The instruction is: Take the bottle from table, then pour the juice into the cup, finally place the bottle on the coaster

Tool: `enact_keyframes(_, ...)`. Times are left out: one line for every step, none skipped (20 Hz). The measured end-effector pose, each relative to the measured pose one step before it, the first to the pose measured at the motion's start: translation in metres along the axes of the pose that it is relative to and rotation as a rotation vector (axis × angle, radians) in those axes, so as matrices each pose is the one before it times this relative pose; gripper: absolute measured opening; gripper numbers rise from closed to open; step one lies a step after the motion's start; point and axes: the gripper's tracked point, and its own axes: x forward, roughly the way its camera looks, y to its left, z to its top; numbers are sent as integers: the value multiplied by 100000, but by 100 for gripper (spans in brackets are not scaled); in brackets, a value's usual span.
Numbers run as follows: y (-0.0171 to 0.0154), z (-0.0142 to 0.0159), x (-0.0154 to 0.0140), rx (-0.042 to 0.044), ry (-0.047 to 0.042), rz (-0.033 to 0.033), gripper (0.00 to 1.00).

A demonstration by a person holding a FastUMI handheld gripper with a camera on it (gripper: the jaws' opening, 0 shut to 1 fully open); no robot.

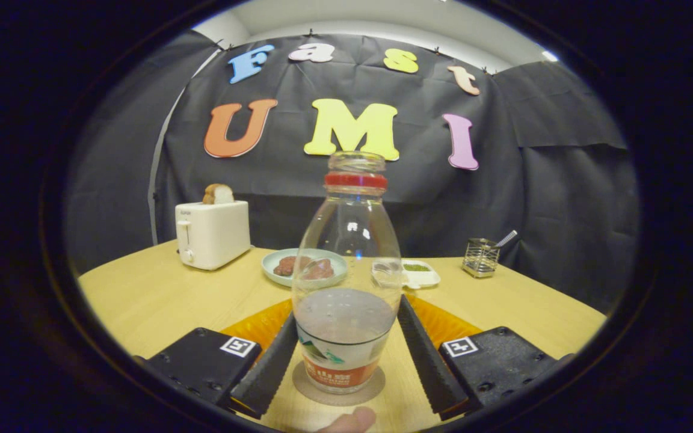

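Upright bottle [346, 288] on coaster [338, 385], between parted fingers [265, 367]; label unreadable.

This is a staged recording booth dressed as a home breakfast corner: black cloth [563, 180] hangs in pinned folds as the wall behind a round wooden tabletop [154, 294]. At about 10 o'clock on the tabletop stands a white toaster [212, 233] with a slice of bread [218, 194] in its slot. A plate [274, 264] of food lies near 12 o'clock, and a small wire holder [480, 257] with a utensil stands toward 2 o'clock.
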Motion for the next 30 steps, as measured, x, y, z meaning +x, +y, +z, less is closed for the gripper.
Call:
enact_keyframes(-59, -316, 89, 368, 887, 354, 100)
enact_keyframes(241, 21, -189, 1369, 75, 1683, 100)
enact_keyframes(156, 273, -177, 1437, -366, 944, 100)
enact_keyframes(33, 455, -278, 585, -696, 294, 100)
enact_keyframes(-41, 393, -103, -662, -589, -136, 100)
enact_keyframes(20, 274, -158, -649, 158, -216, 100)
enact_keyframes(177, 405, -207, -353, -49, 772, 100)
enact_keyframes(135, 401, -326, 88, -12, 492, 100)
enact_keyframes(-51, 520, -430, 182, -287, 311, 100)
enact_keyframes(-67, 365, -422, 402, -98, -255, 100)
enact_keyframes(-55, 497, -620, 404, -875, 409, 100)
enact_keyframes(-46, 478, -565, -124, -443, -534, 100)
enact_keyframes(-296, 359, -553, 95, -444, -637, 100)
enact_keyframes(197, 726, -771, 389, -793, 644, 100)
enact_keyframes(1, 813, -732, 308, -813, 252, 100)
enact_keyframes(7, 919, -800, 89, -1144, 367, 100)
enact_keyframes(-107, 815, -789, 21, -567, -564, 100)
enact_keyframes(-59, 699, -862, 67, -571, -40, 100)
enact_keyframes(229, 616, -810, 181, -37, 658, 100)
enact_keyframes(118, 446, -768, 332, 395, 281, 100)
enact_keyframes(-54, 531, -1121, 1096, 127, 564, 100)
enact_keyframes(96, 641, -956, 1468, -447, 806, 100)
enact_keyframes(50, 598, -1093, 1288, -509, 1148, 100)
enact_keyframes(-61, 618, -1231, 919, -1185, 248, 100)
enact_keyframes(-465, 383, -1345, -377, -15, -658, 100)
enact_keyframes(-327, 300, -1179, -8, -57, -608, 100)
enact_keyframes(-255, 296, -1175, 431, 637, -198, 100)
enact_keyframes(13, 300, -1379, 87, 424, 761, 100)
enact_keyframes(136, 555, -1346, -1223, -268, 1107, 100)
enact_keyframes(-481, 443, -1457, -1425, 46, -1091, 100)
